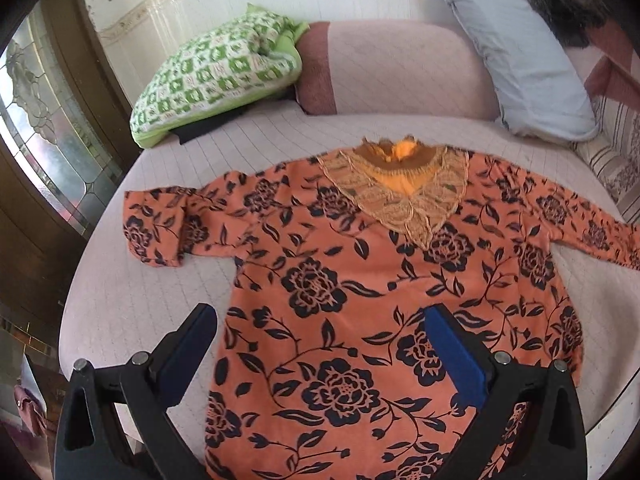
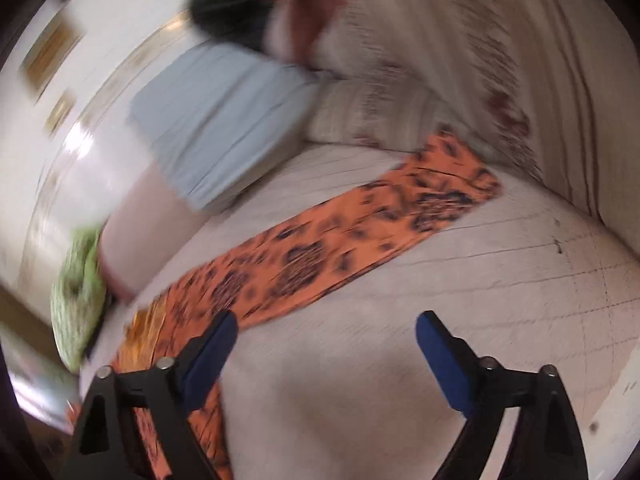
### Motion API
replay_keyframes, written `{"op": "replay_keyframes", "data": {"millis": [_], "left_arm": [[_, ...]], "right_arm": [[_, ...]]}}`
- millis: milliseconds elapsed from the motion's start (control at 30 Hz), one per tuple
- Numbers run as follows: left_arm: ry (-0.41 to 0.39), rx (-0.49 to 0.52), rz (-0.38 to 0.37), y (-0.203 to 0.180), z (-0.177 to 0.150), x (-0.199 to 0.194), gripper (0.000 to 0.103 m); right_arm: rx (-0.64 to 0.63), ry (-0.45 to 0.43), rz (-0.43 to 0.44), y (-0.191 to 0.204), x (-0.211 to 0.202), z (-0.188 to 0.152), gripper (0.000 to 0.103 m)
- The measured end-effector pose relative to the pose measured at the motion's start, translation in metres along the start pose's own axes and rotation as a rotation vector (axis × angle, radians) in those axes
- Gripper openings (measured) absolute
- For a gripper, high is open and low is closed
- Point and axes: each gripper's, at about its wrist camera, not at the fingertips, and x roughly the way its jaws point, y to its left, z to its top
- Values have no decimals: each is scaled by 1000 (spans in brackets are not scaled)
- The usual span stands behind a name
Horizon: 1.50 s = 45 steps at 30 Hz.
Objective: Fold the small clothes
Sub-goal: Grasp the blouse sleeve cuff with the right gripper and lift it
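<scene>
The orange floral top (image 1: 352,280) lies flat on the bed (image 1: 132,292), collar far, sleeves out left and right. The left gripper (image 1: 320,344), jaws spread and empty, hangs over its near hem. The right gripper (image 2: 326,344), also spread and empty, is nearer the right sleeve (image 2: 340,248), which stretches away to its far right.

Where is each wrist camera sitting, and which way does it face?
Left wrist: above the hem of the orange floral top, facing its collar; left tool open.
Right wrist: blurred, beside the top's sleeve, facing the striped cushion; right tool open.
Shared: top, pale blue pillow, pink quilted bed.
</scene>
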Motion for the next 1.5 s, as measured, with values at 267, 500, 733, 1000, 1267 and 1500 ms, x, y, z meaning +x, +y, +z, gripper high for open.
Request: {"op": "replay_keyframes", "data": {"millis": [267, 500, 733, 1000, 1267, 1500], "left_arm": [[65, 23, 4, -27, 3, 29, 103], [48, 1, -23, -35, 16, 32, 103], [57, -30, -21, -22, 17, 32, 103], [33, -126, -37, 31, 13, 29, 103], [12, -261, -23, 120, -6, 26, 103], [-20, -350, 46, 206, -20, 24, 103]], "right_arm": [[319, -24, 29, -85, 64, 55, 61], [364, -46, -65, -79, 97, 96, 60], [300, -85, -139, -66, 106, 111, 10], [119, -140, 159, 50, 63, 88, 8], [12, 92, 597, 270, 76, 5, 8], [-49, 353, 763, 450, 144, -138, 8]]}}
